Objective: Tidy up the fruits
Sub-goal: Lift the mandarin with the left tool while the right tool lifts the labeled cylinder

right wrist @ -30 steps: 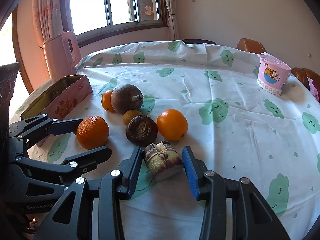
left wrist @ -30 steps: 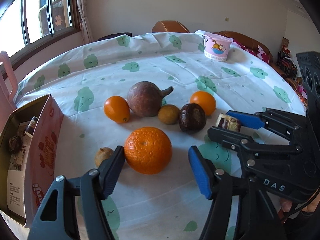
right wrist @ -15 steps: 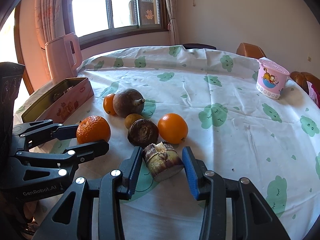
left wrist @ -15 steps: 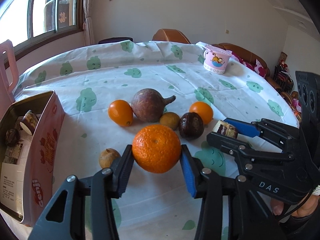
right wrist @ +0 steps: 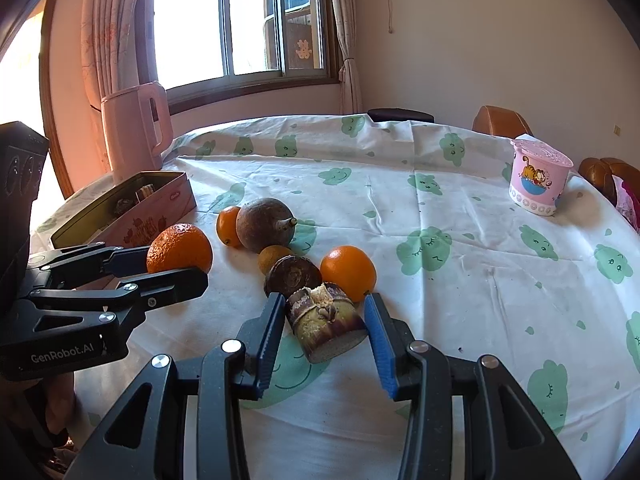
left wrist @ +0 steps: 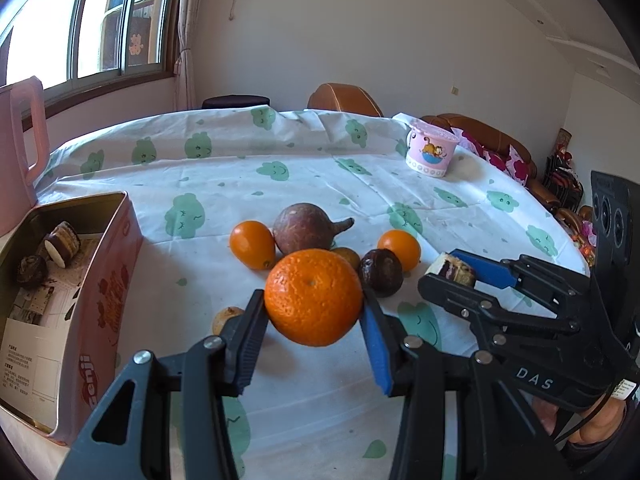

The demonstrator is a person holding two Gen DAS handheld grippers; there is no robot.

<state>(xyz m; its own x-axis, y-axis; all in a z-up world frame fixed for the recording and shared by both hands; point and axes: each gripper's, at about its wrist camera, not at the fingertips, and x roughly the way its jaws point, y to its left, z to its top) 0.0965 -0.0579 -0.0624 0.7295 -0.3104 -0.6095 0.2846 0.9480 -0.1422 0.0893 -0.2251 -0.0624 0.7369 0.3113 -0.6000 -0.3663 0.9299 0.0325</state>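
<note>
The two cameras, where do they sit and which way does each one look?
Left wrist: on the left gripper, looking down its jaws, shut on the big orange; the other gripper and fingers show.
Right wrist: on the right gripper, jaws shut on the cut chunk.
Both show the pink cup and tin box.

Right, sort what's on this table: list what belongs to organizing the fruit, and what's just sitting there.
Job:
- big orange, in left gripper
- small oranges
- brown stemmed fruit
- dark round fruit
- cut chunk, in right gripper
- tin box

Lying about:
- cartoon cup
- pink jug
</note>
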